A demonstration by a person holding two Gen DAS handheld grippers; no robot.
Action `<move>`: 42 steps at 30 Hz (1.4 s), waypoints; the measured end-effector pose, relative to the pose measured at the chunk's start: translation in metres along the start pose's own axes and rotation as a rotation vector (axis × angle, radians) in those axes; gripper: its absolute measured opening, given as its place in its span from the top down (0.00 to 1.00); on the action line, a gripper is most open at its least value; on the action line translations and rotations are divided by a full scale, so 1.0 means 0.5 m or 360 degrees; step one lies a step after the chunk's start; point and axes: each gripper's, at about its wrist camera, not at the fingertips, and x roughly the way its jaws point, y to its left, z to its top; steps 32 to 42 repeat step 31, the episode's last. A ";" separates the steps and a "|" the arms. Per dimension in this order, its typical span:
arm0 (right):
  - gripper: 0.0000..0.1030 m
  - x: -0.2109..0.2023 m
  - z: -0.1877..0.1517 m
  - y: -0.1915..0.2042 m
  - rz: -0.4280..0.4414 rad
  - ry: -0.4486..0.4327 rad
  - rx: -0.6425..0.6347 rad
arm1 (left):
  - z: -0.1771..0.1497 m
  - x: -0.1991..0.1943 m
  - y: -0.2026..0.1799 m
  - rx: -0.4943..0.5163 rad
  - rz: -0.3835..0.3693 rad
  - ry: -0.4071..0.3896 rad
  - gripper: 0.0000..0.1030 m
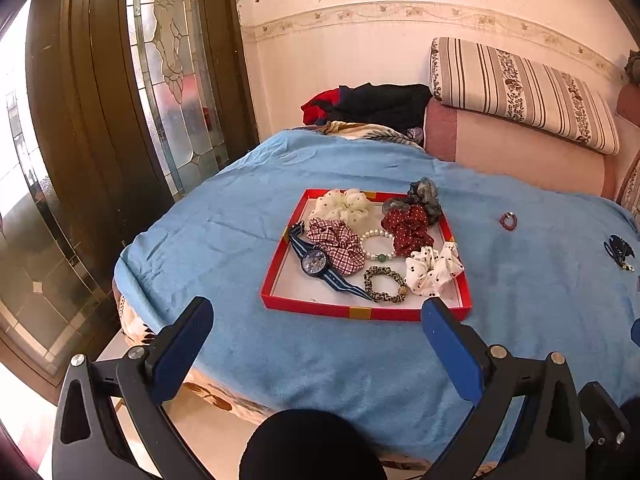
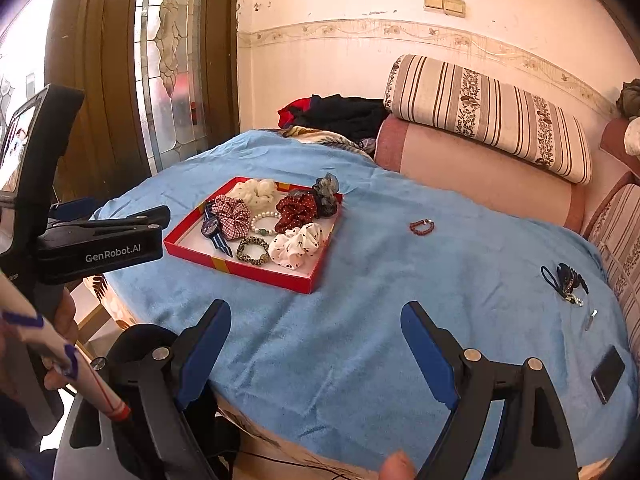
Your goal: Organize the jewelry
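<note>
Jewelry mostly sorted in shallow red cardboard tray (image 2: 240, 268) on blue-towelled counter (image 2: 360, 340); both tools spread, empty.
Next likely: right tool (image 2: 316, 336) fetches small red bead bracelet (image 2: 421, 227) right of tray; left tool (image 1: 318, 320) idles near tray.

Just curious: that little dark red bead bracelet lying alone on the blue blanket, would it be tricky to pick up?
Probably: the red bead bracelet looks small, light and floppy. Lying flat on the soft blue blanket, it may sink or slip.

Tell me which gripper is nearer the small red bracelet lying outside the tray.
Right, probably. The right gripper sits just left of the red bracelet; the left gripper faces the red tray, bracelet farther right.
</note>
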 end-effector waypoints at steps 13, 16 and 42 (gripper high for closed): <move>0.13 0.002 -0.002 -0.001 0.0007 0.0016 0.0010 | -0.005 0.004 0.001 0.0012 0.0029 0.0015 0.00; 0.13 0.002 -0.003 -0.001 0.0007 0.0017 0.0015 | -0.006 0.005 0.003 0.0012 0.0028 0.0020 0.00; 0.13 0.007 -0.009 -0.011 0.0012 0.0020 0.0048 | -0.010 0.009 -0.006 0.0108 0.0037 0.0053 0.00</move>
